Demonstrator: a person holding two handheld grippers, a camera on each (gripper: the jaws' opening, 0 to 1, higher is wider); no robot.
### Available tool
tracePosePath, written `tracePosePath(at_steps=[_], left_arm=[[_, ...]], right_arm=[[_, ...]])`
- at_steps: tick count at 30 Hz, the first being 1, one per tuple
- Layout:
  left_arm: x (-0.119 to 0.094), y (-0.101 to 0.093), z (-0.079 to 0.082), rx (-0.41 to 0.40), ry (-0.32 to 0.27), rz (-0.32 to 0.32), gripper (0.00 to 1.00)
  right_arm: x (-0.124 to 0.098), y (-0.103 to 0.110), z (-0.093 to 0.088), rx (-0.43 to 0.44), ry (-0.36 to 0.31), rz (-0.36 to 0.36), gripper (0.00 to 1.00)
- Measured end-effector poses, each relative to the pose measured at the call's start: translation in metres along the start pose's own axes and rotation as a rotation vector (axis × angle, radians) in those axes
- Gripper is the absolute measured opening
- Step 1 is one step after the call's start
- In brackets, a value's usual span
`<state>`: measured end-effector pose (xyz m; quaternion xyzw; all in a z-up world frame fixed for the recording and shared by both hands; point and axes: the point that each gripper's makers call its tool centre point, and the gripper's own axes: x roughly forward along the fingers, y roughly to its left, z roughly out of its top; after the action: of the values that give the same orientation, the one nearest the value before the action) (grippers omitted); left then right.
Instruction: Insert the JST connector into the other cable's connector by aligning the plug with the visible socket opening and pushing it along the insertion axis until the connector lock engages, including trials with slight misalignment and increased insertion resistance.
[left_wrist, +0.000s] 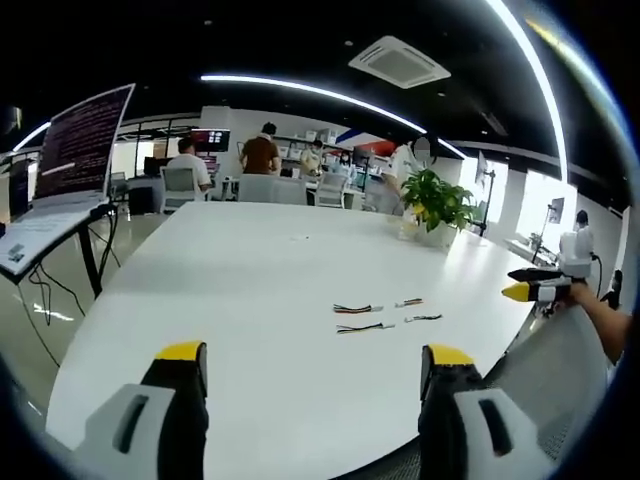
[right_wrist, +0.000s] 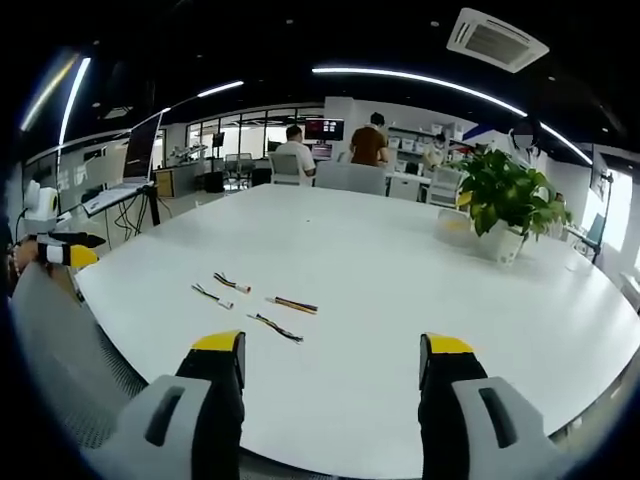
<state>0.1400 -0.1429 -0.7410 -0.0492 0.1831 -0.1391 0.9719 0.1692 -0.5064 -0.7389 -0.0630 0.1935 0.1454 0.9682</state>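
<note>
Several short JST cables lie on the white table (left_wrist: 250, 270). In the left gripper view they show as a multicoloured cable (left_wrist: 357, 308), a dark one (left_wrist: 363, 327), and two short ones (left_wrist: 408, 301) (left_wrist: 423, 318). In the right gripper view the same cables (right_wrist: 231, 283) (right_wrist: 212, 295) (right_wrist: 291, 304) (right_wrist: 277, 327) lie ahead and left of my jaws. My left gripper (left_wrist: 312, 362) is open and empty, well short of the cables. My right gripper (right_wrist: 332, 352) is open too, with nothing between its fingers. The other gripper (left_wrist: 530, 290) (right_wrist: 62, 252) appears at each view's edge.
A potted plant (right_wrist: 505, 200) (left_wrist: 438, 205) stands at the table's far side. A laptop on a stand (left_wrist: 70, 160) is left of the table. People sit at desks in the background. A mesh chair back (right_wrist: 70, 350) sits near the table edge.
</note>
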Motion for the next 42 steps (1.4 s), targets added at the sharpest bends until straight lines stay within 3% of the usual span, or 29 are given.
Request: tracePosePath(at_steps=[6, 9, 12, 18, 26, 38, 42], left_arm=[[-0.002, 0.001, 0.006, 0.02, -0.017, 0.01, 0.86], [-0.002, 0.001, 0.011, 0.012, -0.022, 0.004, 0.88], [0.0, -0.002, 0.019, 0.022, -0.031, -0.006, 0.89], [0.006, -0.008, 0.041, 0.013, -0.053, -0.057, 0.91], [0.016, -0.009, 0.07, 0.047, -0.096, -0.07, 0.91], [0.032, -0.007, 0.13, 0.169, -0.195, -0.081, 0.92], [0.039, -0.006, 0.147, 0.182, -0.227, -0.092, 0.92]], right_arm=[[-0.002, -0.009, 0.003, 0.055, 0.0, -0.026, 0.71], [0.001, -0.013, 0.006, -0.026, 0.028, -0.041, 0.74], [0.002, -0.012, 0.013, -0.039, 0.014, -0.038, 0.74], [-0.003, -0.01, 0.043, -0.035, -0.04, -0.008, 0.72], [-0.005, -0.008, 0.084, -0.08, -0.118, 0.016, 0.71], [0.004, -0.006, 0.135, -0.119, -0.202, 0.061, 0.69], [0.009, -0.007, 0.145, -0.131, -0.214, 0.069, 0.67]])
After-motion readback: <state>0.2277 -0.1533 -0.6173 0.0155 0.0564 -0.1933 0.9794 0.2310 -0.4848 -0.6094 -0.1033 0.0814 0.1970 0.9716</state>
